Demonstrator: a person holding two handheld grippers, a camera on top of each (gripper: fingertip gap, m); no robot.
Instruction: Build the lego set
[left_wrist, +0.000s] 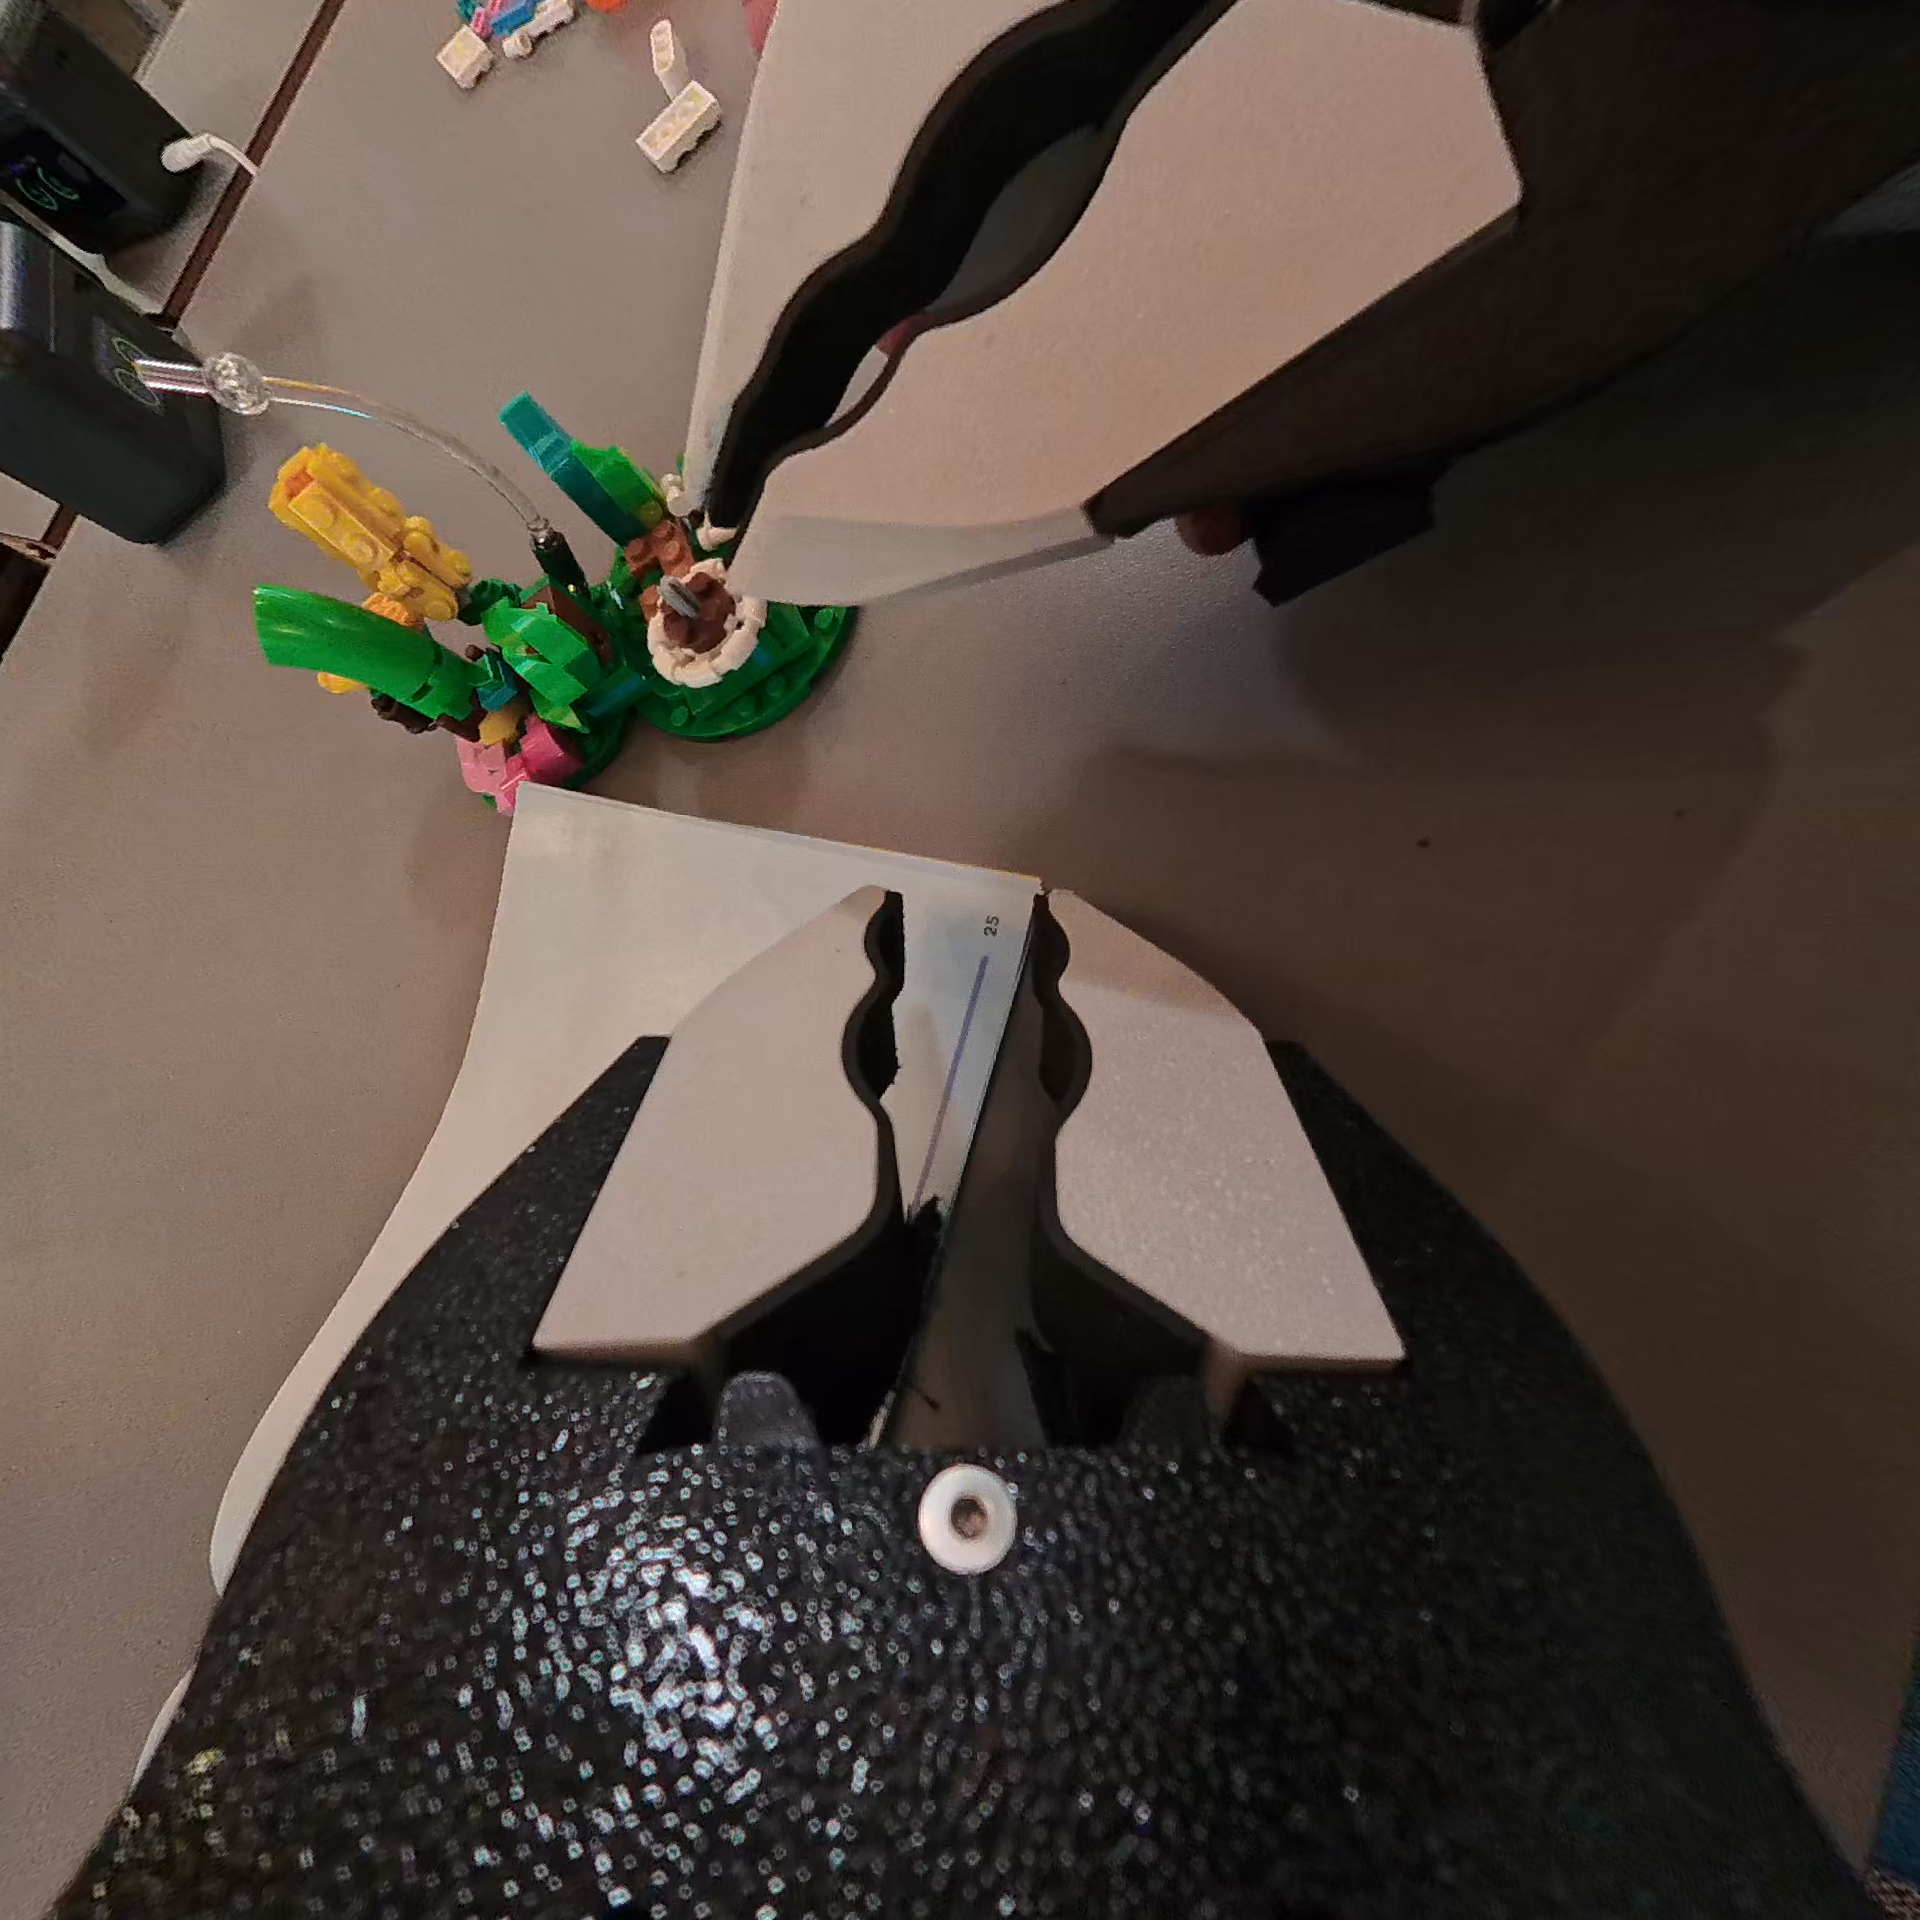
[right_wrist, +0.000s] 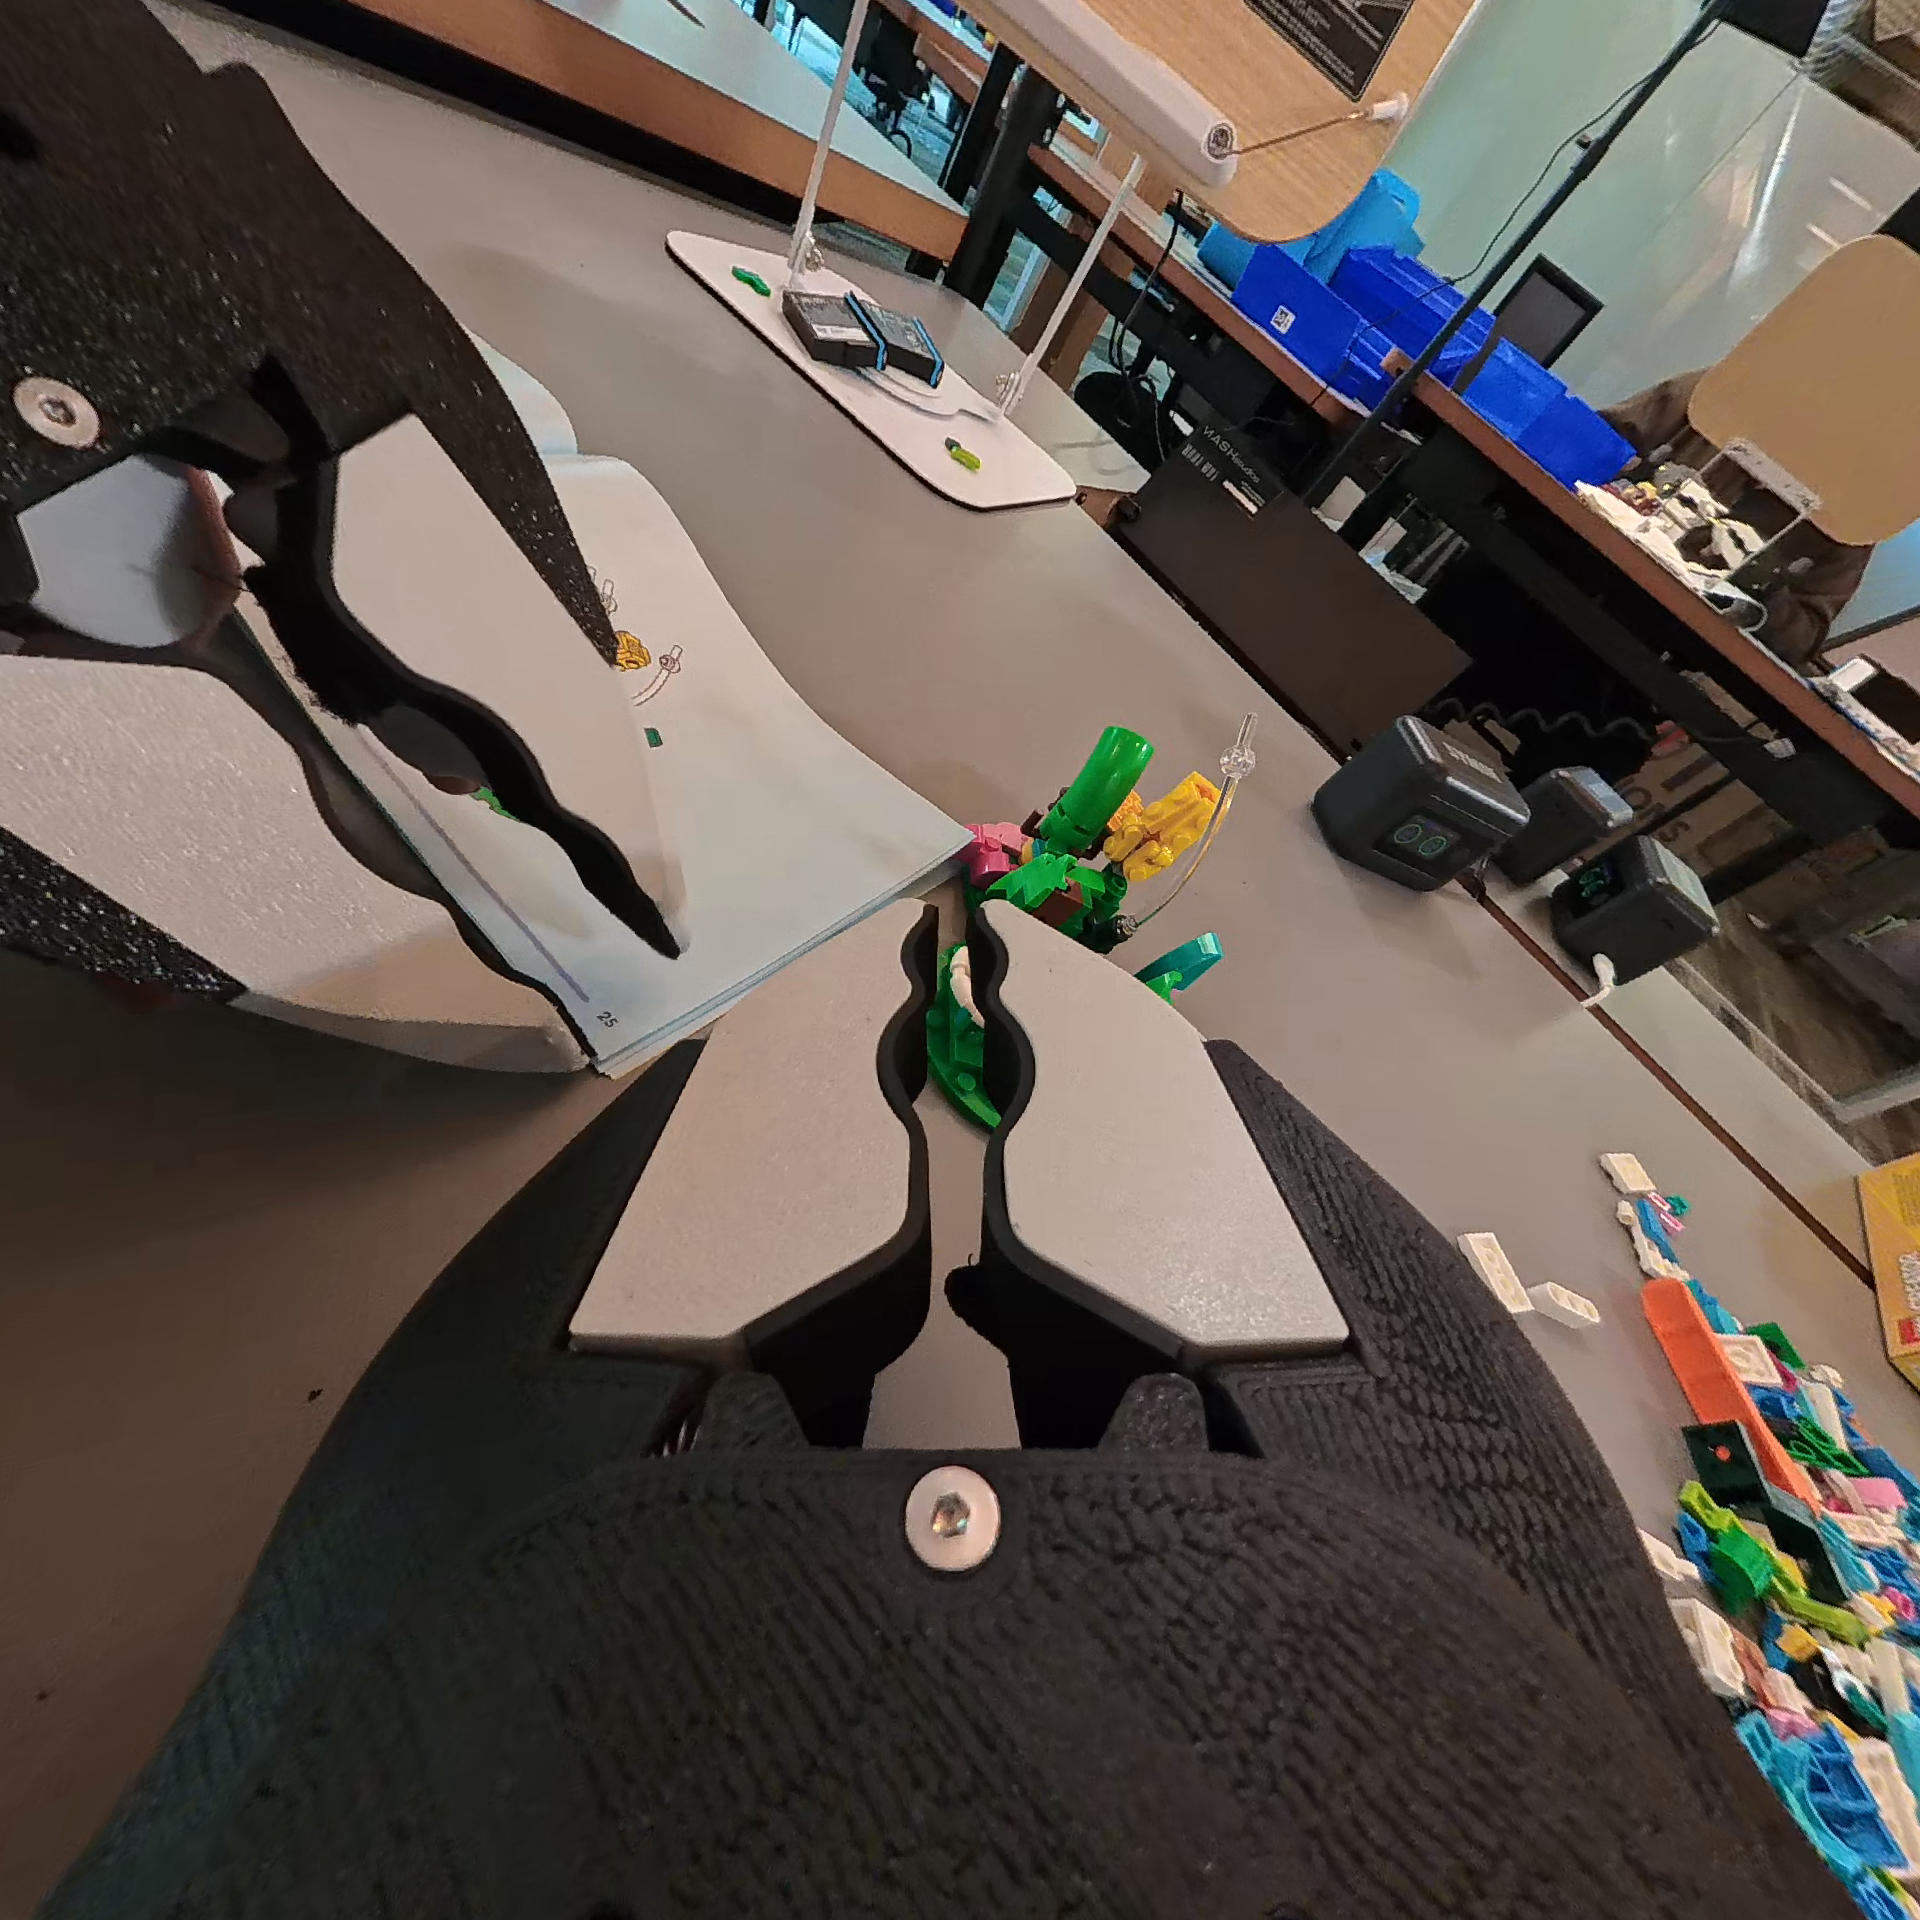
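The flower model (left_wrist: 499, 634) stands on green round bases on the grey table; it also shows in the right wrist view (right_wrist: 1081, 862). It has yellow, pink and white blooms and a clear curved stem. My right gripper (right_wrist: 956, 914) is at the model's edge, nearly closed on a small white piece (right_wrist: 964, 977). In the left wrist view its tips (left_wrist: 717, 509) sit just above the white flower (left_wrist: 698, 636). My left gripper (left_wrist: 966, 904) is shut on the corner of the open instruction booklet (left_wrist: 644, 935), just in front of the model.
Loose bricks lie in a pile at the right (right_wrist: 1787, 1507), with a few white ones apart (left_wrist: 681, 130). Black boxes with cables (right_wrist: 1418, 805) stand behind the model. A white lamp base (right_wrist: 894, 416) is farther back. A yellow box (right_wrist: 1896, 1268) sits at the right edge. The gap from one gripper's tips to the other's is roughly 7 cm.
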